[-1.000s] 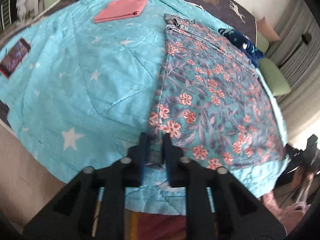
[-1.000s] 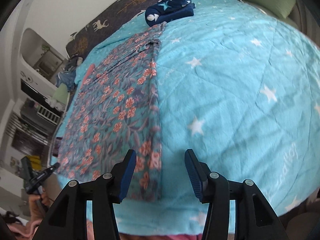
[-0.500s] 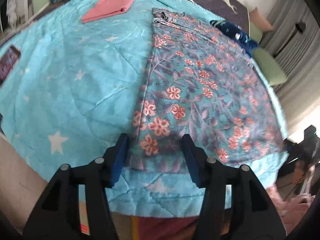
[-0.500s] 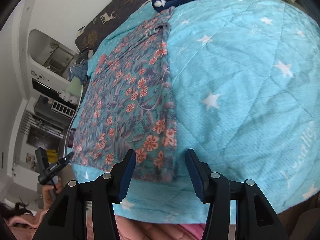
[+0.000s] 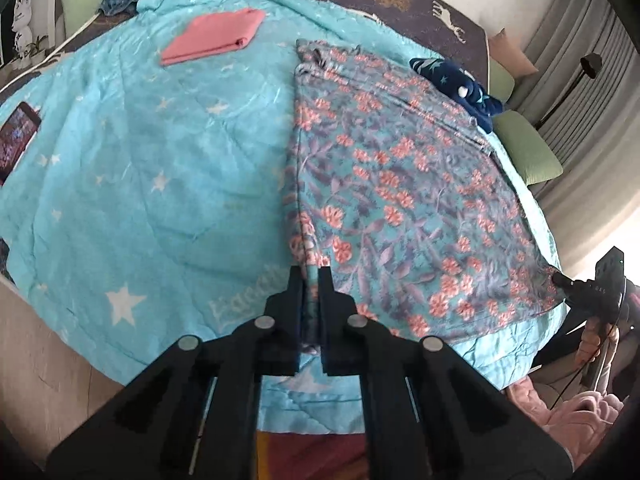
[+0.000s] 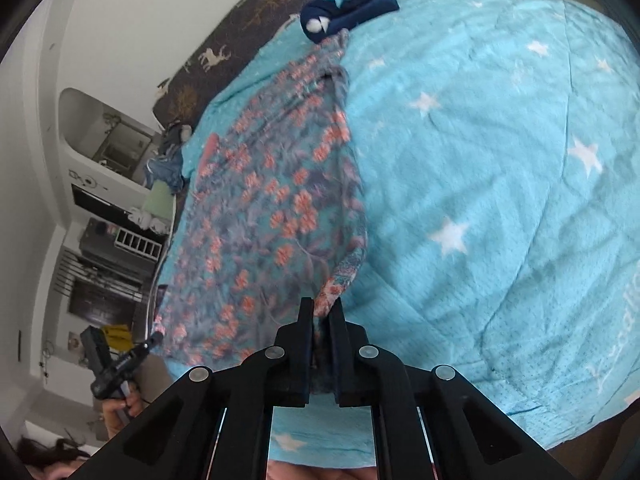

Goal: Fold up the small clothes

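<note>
A floral teal garment point(image 5: 400, 200) with pink flowers lies spread flat on a turquoise star blanket point(image 5: 140, 180). My left gripper point(image 5: 311, 280) is shut on the garment's near left corner, with fabric pinched between its pads. In the right wrist view my right gripper point(image 6: 322, 312) is shut on the near right corner of the garment point(image 6: 272, 208), and the hem rises slightly into the jaws. Each gripper shows small in the other's view, at the opposite corner: the right gripper point(image 5: 558, 280) and the left gripper point(image 6: 158, 338).
A folded pink cloth point(image 5: 216, 36) lies at the far left of the blanket. A dark blue star-patterned garment point(image 5: 456, 84) sits beyond the floral one. A phone point(image 5: 16, 140) rests at the left edge. Green pillows point(image 5: 524, 148) lie to the right.
Half a second ago both grippers stood open astride the garment's near corners; now both have closed on the fabric. The right corner has lifted a little.
</note>
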Demonstrator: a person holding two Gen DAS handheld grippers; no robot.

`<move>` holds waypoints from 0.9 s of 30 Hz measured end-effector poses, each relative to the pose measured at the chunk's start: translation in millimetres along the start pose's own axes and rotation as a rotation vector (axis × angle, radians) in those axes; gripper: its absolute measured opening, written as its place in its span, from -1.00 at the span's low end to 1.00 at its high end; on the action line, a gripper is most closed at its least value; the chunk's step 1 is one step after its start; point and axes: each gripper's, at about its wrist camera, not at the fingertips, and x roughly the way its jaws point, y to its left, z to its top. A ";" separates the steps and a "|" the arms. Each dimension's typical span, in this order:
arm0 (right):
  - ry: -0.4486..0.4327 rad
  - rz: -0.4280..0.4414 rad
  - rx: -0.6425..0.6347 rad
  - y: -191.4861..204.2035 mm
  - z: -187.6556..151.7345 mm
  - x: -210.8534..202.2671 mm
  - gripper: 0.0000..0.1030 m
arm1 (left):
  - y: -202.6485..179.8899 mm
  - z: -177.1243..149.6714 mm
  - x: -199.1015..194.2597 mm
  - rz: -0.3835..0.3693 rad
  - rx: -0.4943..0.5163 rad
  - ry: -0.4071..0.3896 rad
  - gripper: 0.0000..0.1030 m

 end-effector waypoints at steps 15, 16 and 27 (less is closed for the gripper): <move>-0.137 0.087 -0.015 28.6 45.3 -18.6 -0.89 | -13.5 43.1 -18.2 -0.069 0.011 -0.127 -0.85; -0.148 0.097 -0.014 29.9 50.1 -18.6 -0.89 | -15.9 51.1 -17.4 -0.064 0.013 -0.141 -0.85; -0.289 0.141 -0.016 55.0 145.9 -7.8 -0.89 | -49.4 167.3 12.5 -0.005 0.057 -0.331 -0.85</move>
